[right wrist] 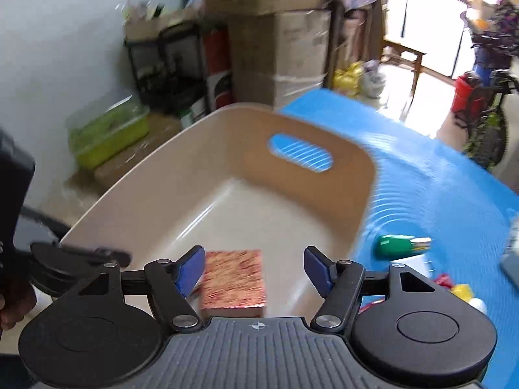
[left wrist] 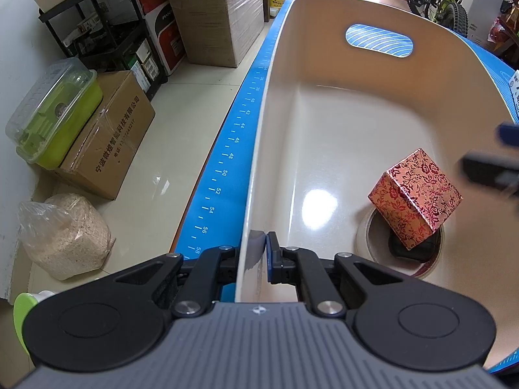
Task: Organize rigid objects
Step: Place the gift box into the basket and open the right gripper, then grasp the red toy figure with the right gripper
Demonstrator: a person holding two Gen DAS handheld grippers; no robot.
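A beige plastic bin (left wrist: 279, 103) stands on the blue mat (left wrist: 223, 162). My left gripper (left wrist: 258, 253) is shut on the bin's near left wall. Inside the bin a red floral gift box (left wrist: 415, 197) lies tilted on a tape roll (left wrist: 366, 236) and a dark object (left wrist: 400, 249). My right gripper (right wrist: 256, 267) is open above the box (right wrist: 233, 278), apart from it, and shows blurred at the right edge of the left wrist view (left wrist: 493, 165). The bin (right wrist: 207, 149) fills the right wrist view.
Cardboard boxes (left wrist: 107, 139), a green lidded container (left wrist: 55, 110), a bag of grain (left wrist: 65, 236) and a black shelf (left wrist: 97, 26) stand on the floor at left. A green bottle (right wrist: 402, 246) and small items (right wrist: 460, 288) lie on the mat (right wrist: 438, 178) right of the bin.
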